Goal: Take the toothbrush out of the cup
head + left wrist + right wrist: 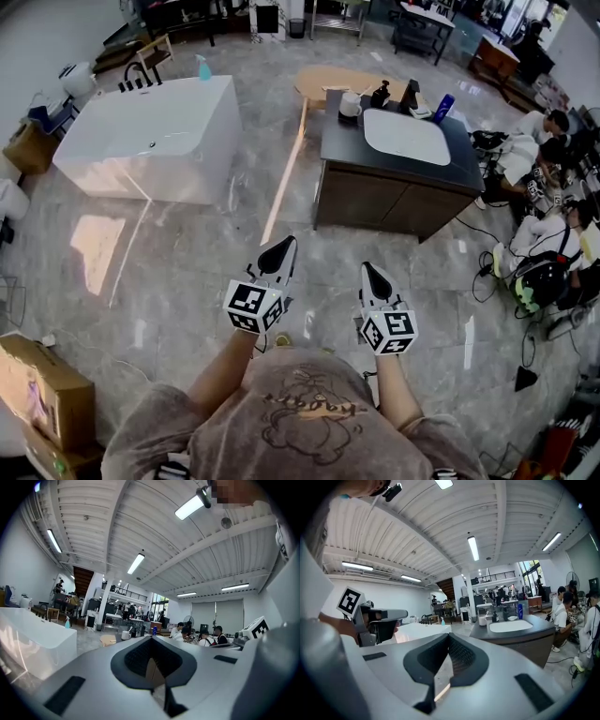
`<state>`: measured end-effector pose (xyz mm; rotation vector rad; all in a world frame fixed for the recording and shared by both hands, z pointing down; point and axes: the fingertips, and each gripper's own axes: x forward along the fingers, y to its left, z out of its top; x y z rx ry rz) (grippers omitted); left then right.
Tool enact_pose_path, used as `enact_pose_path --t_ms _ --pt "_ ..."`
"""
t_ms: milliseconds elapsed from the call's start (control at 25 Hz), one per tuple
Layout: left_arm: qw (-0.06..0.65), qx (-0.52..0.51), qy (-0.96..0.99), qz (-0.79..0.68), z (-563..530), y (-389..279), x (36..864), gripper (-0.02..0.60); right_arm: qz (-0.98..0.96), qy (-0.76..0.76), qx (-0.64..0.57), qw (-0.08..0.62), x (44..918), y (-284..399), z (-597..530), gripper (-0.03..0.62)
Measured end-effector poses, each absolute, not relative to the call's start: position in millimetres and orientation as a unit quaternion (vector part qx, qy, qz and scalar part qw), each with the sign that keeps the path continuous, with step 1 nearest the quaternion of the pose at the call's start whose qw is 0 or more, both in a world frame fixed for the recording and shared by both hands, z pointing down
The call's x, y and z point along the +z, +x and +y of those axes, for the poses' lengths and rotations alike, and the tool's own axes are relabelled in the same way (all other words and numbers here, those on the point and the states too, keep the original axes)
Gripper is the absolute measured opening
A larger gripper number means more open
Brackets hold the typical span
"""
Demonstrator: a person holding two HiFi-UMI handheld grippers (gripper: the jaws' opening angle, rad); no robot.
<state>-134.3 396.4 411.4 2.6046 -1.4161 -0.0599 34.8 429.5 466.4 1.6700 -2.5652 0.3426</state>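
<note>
Cup (350,105) on dark counter (342,142), marble floor (187,253), left gripper (289,246) and right gripper (368,270) closed, empty

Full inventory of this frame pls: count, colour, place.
white rectangular bathtub: 1, white, floor, upper left
teal spray bottle: 1, teal, bathtub's far rim
dark-topped vanity counter: 1, dark top, brown front, ahead
white oval basin: 1, white, set in counter
white cup: 1, white, counter's far left corner; contents unclear
blue bottle: 1, blue, counter's far right
brown cardboard box: at least 1, brown, lower left
seated people: several, right edge
left gripper: 1, white-black, jaws shut, empty
right gripper: 1, white-black, jaws shut, empty
</note>
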Motion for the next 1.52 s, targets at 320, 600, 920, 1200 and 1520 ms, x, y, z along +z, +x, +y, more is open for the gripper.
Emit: enact_pose_path --t_ms 320,600,920,1200,1520 --pt "0.079 -0.005 0.895 -0.439 389.2 -135.9 414.6 0.02 -0.822 0.558 0.107 0.026 467.9 18.5 426.7 0.002" --pt "0.093 -0.005 0.9 -0.425 368.2 -144.4 421.2 0.02 -0.807 0.58 0.108 0.027 474.2 16.5 418.3 0.003" --pt "0.102 -0.004 0.902 -0.42 318.3 -133.6 437.9 0.02 -0.801 0.587 0.114 0.023 485.2 23.2 367.6 0.003" --pt "0.101 -0.005 0.902 -0.42 248.8 -118.5 439.1 0.02 -0.804 0.582 0.118 0.029 492.8 34.2 297.7 0.003" --pt "0.105 -0.009 0.897 -0.428 157.8 -93.2 429.5 0.02 -0.814 0.567 0.12 0.03 482.4 55.5 202.4 0.003"
